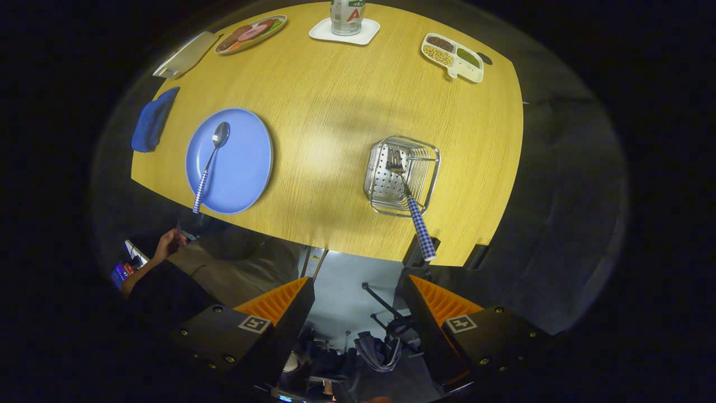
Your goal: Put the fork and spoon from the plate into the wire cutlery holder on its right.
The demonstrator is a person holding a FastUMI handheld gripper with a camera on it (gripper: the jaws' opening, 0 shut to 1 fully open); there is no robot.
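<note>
I look down on a wooden table (335,112) from high up. A blue plate (240,168) lies on its left part, and a spoon (211,162) with a checked handle rests on it, handle over the plate's near rim. To the right stands the wire cutlery holder (401,174). The fork (411,204) leans in it, tines inside, its checked handle sticking out toward me. My gripper (358,288) hangs open well above and short of the table's near edge, nothing between its fingers.
At the table's far side are a dish of sliced food (250,33), a bottle on a white coaster (345,28), a divided tray of beans (453,56) and a metal cleaver (184,54). A blue cloth (152,120) lies left of the plate. A person's hand (168,243) shows below.
</note>
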